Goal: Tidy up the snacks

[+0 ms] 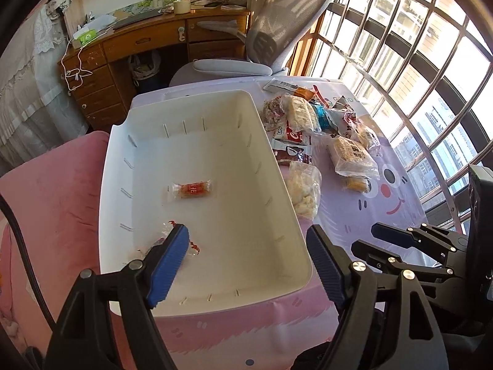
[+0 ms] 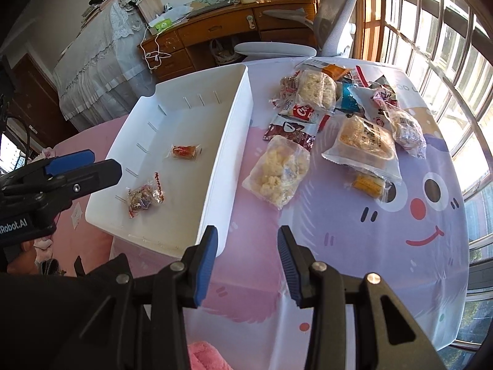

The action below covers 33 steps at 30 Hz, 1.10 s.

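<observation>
Snacks (image 2: 336, 123) beside the bin (image 2: 234, 141) look light, crinkly, crushable; pinch wrapper edges. Left gripper (image 1: 246, 256) gapes empty, right gripper (image 2: 248, 262) narrower, empty.

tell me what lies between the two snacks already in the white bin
Nothing: bare bin floor separates the orange candy from the crinkly wrapped snack in the white bin, clearest in the right wrist view.
</observation>
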Each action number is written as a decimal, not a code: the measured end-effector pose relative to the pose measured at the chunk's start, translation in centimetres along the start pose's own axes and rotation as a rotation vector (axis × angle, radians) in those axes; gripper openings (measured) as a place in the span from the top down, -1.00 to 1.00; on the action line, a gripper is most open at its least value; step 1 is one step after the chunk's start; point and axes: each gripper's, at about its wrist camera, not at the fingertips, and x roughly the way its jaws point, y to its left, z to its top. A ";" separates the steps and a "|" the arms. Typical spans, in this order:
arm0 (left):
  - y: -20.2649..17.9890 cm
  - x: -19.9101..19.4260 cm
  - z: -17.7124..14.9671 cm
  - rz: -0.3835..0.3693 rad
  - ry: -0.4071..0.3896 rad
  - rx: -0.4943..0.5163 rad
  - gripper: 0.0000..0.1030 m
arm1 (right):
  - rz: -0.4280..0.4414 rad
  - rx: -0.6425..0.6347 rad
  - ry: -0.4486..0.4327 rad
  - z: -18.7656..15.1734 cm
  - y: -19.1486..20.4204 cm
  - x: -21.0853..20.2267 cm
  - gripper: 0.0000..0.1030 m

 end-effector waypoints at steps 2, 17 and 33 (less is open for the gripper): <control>-1.2 0.2 0.3 -0.003 0.001 0.001 -0.51 | -0.002 0.000 0.004 0.1 -1.0 -0.4 0.13; -9.0 3.8 3.3 0.042 0.041 0.051 -0.54 | 0.024 0.125 0.065 2.5 -11.2 -1.9 -0.14; -15.4 11.0 4.3 0.209 0.067 0.142 -0.54 | 0.121 0.437 0.232 7.6 -20.9 2.5 -0.25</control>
